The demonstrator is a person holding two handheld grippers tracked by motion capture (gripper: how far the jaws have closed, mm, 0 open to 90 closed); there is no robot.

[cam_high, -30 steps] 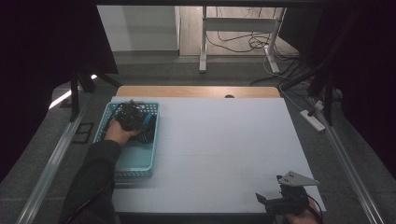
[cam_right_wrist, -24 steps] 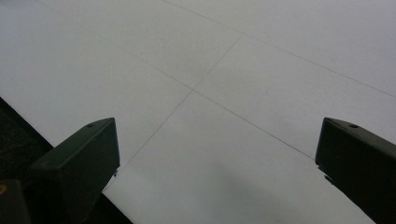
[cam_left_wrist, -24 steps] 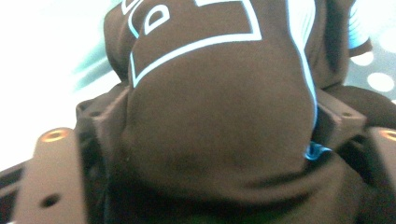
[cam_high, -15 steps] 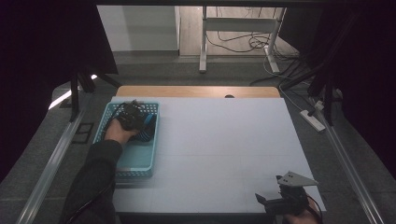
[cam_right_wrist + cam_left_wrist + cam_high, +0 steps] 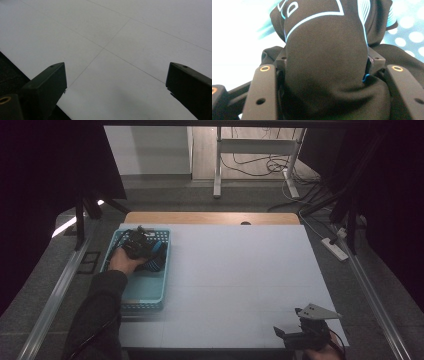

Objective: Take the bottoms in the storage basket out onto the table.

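White desk (image 5: 240, 280) surface stretches before us, dark floor around it. At the far left sits a light blue perforated plastic basket (image 5: 145, 292), and our left tool (image 5: 136, 245) is down inside its far end, jaws closed on a bunched black cloth with pale blue printed lines (image 5: 324, 62). That cloth bulges up between the jaws, its long fold running away from the tool. Our right tool (image 5: 300, 335) rests well apart at the near right corner, jaws spread wide over bare desk, holding nothing. We judge the left hand far nearer the cloth, so lifting it out falls to it.
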